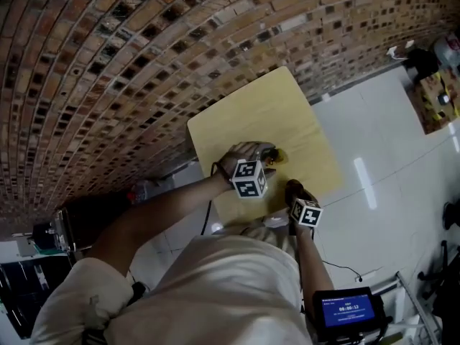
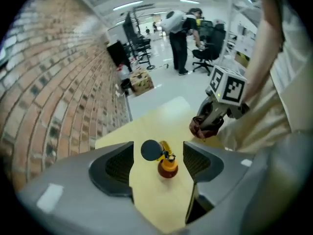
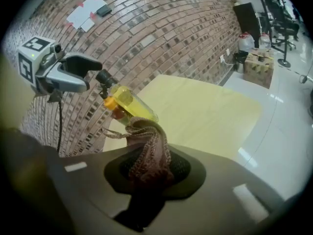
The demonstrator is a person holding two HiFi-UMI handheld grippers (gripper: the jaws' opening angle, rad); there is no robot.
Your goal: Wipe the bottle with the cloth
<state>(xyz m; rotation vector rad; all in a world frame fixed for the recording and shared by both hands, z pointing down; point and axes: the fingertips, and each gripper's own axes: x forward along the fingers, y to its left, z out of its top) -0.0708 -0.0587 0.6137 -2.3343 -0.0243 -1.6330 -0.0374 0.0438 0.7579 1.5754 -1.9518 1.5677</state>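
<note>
1. The clear plastic bottle of yellow liquid [image 3: 128,103], with its black cap and orange collar, stands on the pale yellow wooden bench [image 3: 205,111], towards the edge nearest the brick wall [image 3: 161,28].
2. The left gripper [image 2: 158,164] hangs over it, pointing steeply down. Its jaws are spread wide on either side of the cap and hold nothing.
3. The right gripper [image 3: 146,168] is clamped tight on a bunched maroon-brown knitted cloth [image 3: 146,146]. The loose end pokes out towards the bottle's side; I can't tell whether it touches.
4. As I see it, nothing is steadying the bottle, so a sideways rub could topple it. The left gripper would do well to close on the neck or cap first.
5. After that, only the soft loose fold should meet the plastic. Light strokes along the side would keep the hard jaws clear of the bottle.
</note>
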